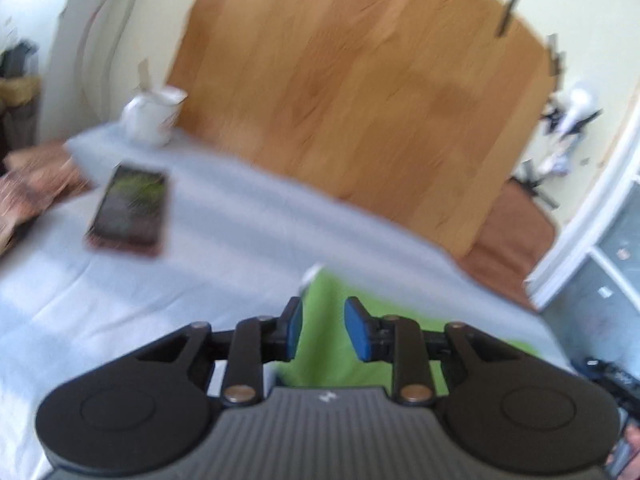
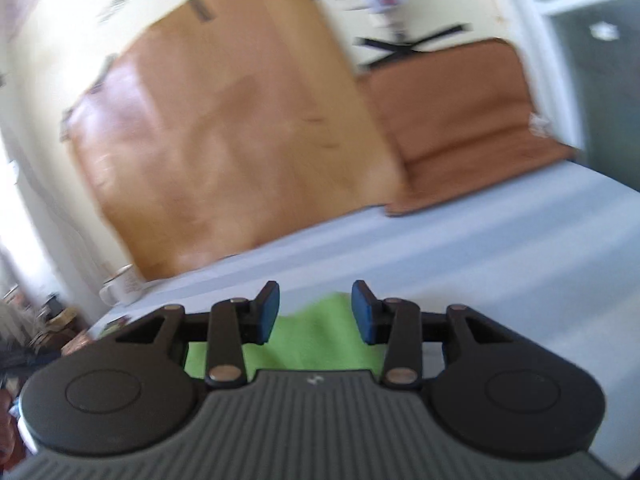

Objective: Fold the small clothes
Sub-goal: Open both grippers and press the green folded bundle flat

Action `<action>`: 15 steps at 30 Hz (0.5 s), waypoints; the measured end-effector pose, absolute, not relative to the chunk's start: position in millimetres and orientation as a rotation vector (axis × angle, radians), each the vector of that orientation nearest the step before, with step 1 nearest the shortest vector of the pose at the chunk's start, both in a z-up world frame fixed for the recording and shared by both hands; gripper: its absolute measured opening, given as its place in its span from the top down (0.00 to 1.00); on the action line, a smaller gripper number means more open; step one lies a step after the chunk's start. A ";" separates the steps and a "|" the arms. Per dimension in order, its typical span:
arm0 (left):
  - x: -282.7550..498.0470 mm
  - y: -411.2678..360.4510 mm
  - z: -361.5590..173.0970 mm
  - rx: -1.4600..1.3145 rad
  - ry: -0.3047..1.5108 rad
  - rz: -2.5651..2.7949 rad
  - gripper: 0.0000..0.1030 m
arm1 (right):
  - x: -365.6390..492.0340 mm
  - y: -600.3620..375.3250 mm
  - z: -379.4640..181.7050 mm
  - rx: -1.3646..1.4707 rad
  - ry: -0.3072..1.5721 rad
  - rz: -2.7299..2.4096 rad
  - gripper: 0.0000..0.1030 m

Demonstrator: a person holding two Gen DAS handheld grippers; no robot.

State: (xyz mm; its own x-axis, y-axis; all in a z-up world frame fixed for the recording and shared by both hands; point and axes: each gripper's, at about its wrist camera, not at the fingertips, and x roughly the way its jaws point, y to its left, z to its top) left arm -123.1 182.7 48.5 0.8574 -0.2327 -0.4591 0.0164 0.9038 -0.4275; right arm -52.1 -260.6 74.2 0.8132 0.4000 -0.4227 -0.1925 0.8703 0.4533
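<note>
A bright green small garment (image 1: 324,344) lies flat on the pale grey-blue bed sheet (image 1: 224,232), with a small white tag (image 1: 311,273) at its far edge. My left gripper (image 1: 323,330) is open and empty, hovering over the garment's far part. In the right wrist view the same green garment (image 2: 316,340) lies below my right gripper (image 2: 316,312), which is open and empty above the cloth. Both views are blurred.
A dark phone in a red case (image 1: 130,210) lies on the sheet at the left. A white mug (image 1: 150,116) stands at the sheet's far edge and also shows in the right wrist view (image 2: 120,286). A wooden headboard (image 1: 360,92) and a brown cushion (image 2: 456,120) stand behind.
</note>
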 end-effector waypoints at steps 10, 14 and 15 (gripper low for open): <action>-42.3 105.2 -0.2 -0.127 0.611 -0.151 0.78 | 9.0 -183.3 20.0 0.175 0.744 0.467 0.87; -17.2 117.6 -23.1 -0.166 0.614 -0.154 0.85 | 40.7 -228.3 0.1 0.437 0.746 0.400 1.00; -17.7 118.3 -23.2 -0.163 0.614 -0.149 0.85 | 42.2 -233.5 -1.5 0.478 0.742 0.397 1.00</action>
